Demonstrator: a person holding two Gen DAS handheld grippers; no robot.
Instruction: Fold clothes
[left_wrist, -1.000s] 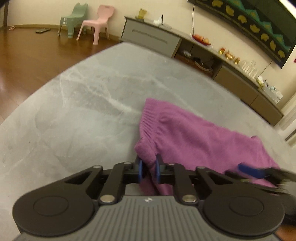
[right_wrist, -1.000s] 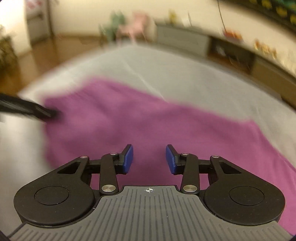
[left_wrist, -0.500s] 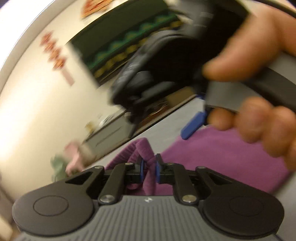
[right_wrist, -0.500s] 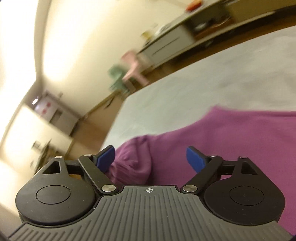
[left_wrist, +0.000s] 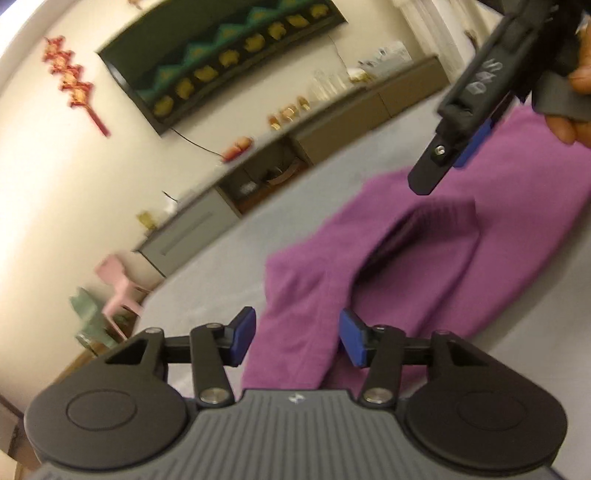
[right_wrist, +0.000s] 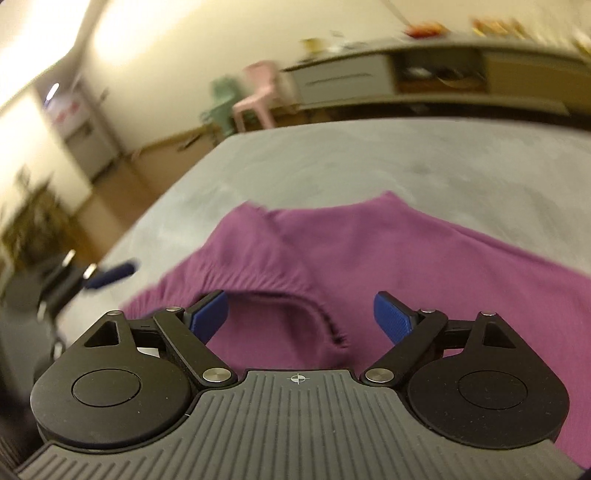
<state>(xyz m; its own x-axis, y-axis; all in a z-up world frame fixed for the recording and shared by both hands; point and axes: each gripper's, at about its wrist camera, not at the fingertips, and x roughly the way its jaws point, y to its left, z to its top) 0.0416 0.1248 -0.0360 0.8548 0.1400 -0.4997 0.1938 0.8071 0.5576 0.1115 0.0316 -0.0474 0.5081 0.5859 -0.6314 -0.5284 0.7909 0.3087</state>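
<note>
Jaws of the left gripper (left_wrist: 291, 341) are seen spread, nothing held; the right gripper (right_wrist: 301, 319) likewise is released; beyond, the purple sweater (right_wrist: 388, 258) is laid on the grey worktop (right_wrist: 369, 158), one part doubled over; a fresh grasp on an edge is judged needed.

The sweater (right_wrist: 369, 258) lies on the table (right_wrist: 369, 158), chairs (right_wrist: 255, 99) behind.

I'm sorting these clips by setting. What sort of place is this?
Most likely a home living room: a long low grey-and-brown media cabinet runs along the wall under a dark wall-mounted screen, and small pink and green plastic children's chairs stand on the wooden floor.
</note>
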